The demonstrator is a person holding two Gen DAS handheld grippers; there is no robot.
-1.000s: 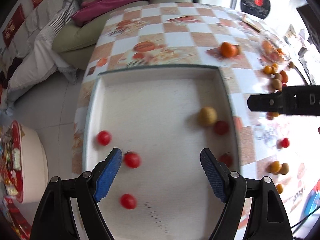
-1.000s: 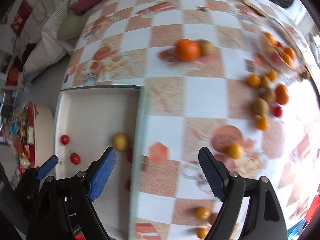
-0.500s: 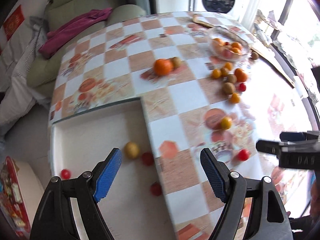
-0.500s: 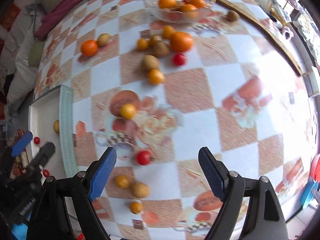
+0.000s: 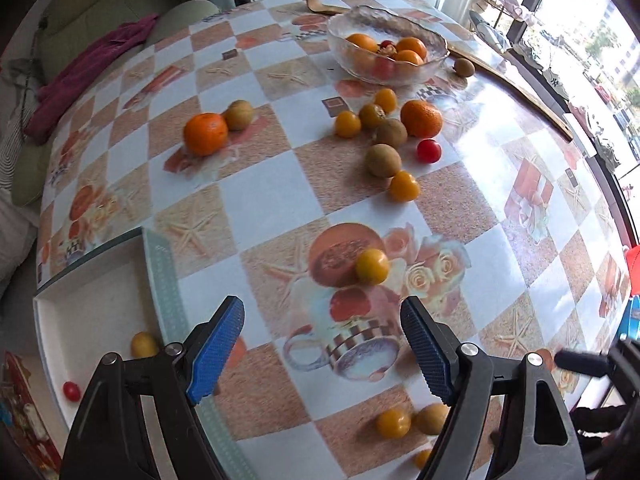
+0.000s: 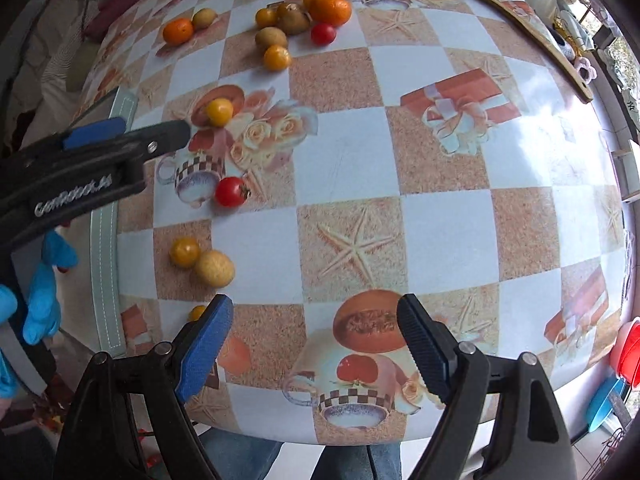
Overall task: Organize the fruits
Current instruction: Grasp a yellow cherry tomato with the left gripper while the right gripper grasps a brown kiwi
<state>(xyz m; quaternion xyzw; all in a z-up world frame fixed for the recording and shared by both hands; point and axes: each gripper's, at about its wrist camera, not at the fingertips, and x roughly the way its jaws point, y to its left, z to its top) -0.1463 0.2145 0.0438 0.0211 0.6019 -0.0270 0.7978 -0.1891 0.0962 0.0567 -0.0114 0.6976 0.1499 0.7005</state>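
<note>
Both pairs of tongs are held wide apart over the bench (image 6: pixel 440 168), pointed steeply down, and nothing is gripped by either.

The left tongs (image 5: pixel 322 346) are seen spread above a printed cup on the checked cloth, with only cloth between the blue pads. Just past the tips, a yellow cherry tomato (image 5: pixel 372 266) is found on a printed melon. Near the right-hand arm of these tongs, low in the view, a small yellow fruit (image 5: pixel 393 423) and a pale round fruit (image 5: pixel 432 418) are touching. To the left of the tongs, the white tray (image 5: pixel 92 300) is seen, with a yellow fruit (image 5: pixel 144 345) and a red cherry tomato (image 5: pixel 71 391) inside it. Further ahead, a cluster of kiwis, small oranges and one red tomato (image 5: pixel 429 151) is laid out; off to its left an orange (image 5: pixel 205 133) is touched by a kiwi (image 5: pixel 239 115). Farthest ahead, the glass bowl (image 5: pixel 434 40) is seen loaded with oranges.

The right tongs (image 6: pixel 314 342) are held equally wide over another printed cup near the bench's near edge. Ahead and left of them, a yellow tomato (image 6: pixel 184 252) and a pale fruit (image 6: pixel 215 268) are side by side. Beyond those, a red tomato with its stem (image 6: pixel 230 191) is seen, just beside the tip of the left tongs. A hand in a blue glove (image 6: pixel 40 292) is glimpsed at the left edge.
</note>
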